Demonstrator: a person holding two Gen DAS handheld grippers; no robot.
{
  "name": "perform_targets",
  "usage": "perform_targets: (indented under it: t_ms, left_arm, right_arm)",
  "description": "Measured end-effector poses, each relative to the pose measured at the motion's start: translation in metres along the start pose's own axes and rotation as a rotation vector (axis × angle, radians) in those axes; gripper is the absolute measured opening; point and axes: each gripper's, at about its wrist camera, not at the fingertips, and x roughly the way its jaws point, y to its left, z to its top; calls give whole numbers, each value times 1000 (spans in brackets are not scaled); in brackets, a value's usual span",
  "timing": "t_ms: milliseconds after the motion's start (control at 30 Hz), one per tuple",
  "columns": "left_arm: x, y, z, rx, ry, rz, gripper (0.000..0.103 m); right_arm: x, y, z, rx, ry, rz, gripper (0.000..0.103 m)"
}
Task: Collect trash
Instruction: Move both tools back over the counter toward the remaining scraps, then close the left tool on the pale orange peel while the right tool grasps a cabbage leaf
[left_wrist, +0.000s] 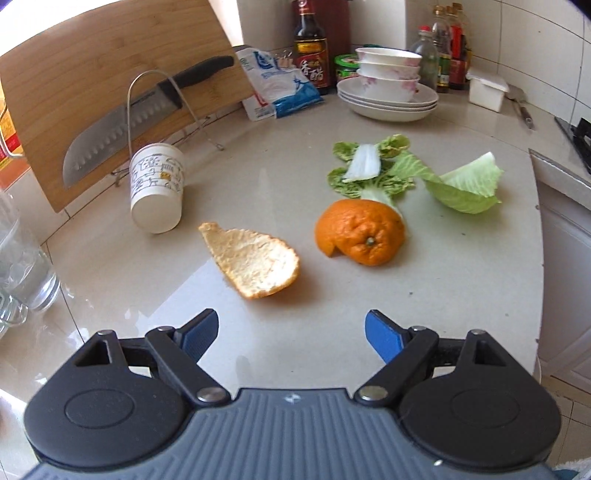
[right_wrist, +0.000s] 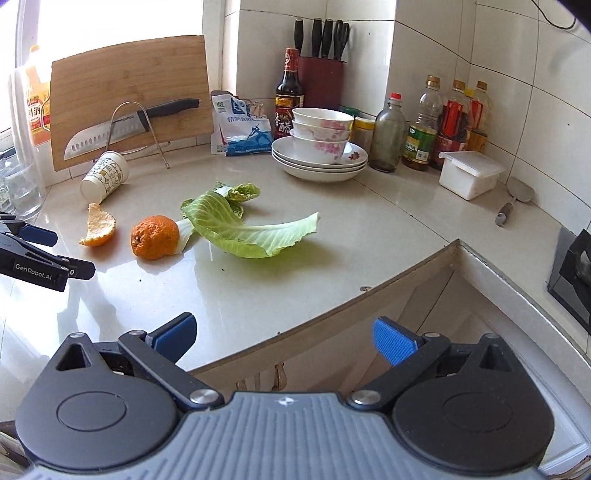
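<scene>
Left claw (left_wrist: 291, 334) was spread wide, nothing between the pads, hovering over the near part of the counter (left_wrist: 332, 369). Right claw (right_wrist: 284, 341) was likewise spread and empty, straddling the counter's angled front edge with cabinet fronts below.

Trash, near to far: pith-side-up orange peel (left_wrist: 255, 266) closest to the left claw, then the domed orange peel (left_wrist: 360, 232) just beside it, touching a leaf stalk behind. Cabbage leaf (right_wrist: 255, 230) lay mid-counter, toward the right claw. Tipped paper cup (left_wrist: 159, 188) lay further back toward the left edge, near the knife rack.

Judgement on the step: approach, nothing picked yet. Left should take the flat peel first: come down steeply, pads either side of a raised rim, since it's thin and will slide on the glossy counter. Right suits the cabbage leaf: pinch the thick rib, not the floppy edge. Cup: grip across the wall gently, as it'll crush or roll.

Hard to tell: no bin visible in either view, so the drop-off is unknown. Whether the domed peel is hollow or a whole fruit is unclear. The small crinkled leaves (left_wrist: 369, 162) overlap, so their count is uncertain. Left claw is cut off at the right view's left edge.
</scene>
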Motion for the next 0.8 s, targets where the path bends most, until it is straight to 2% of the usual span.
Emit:
perform_targets:
  t_ms: [333,533,733,800]
  left_arm:
    - [27,22,4,-75,18,-6,83]
    - [39,31,14,-119,19,-37,79]
    - [46,31,22,-126,8,-55,77]
    - [47,30,24,-127,0,-55,73]
  right_arm:
    - [26,2,16,-22,24,12,103]
    - [44,4,28,-32,32,25,103]
    - [59,8,39,-53,33,50,103]
    - [66,9,43,-63,35,60,103]
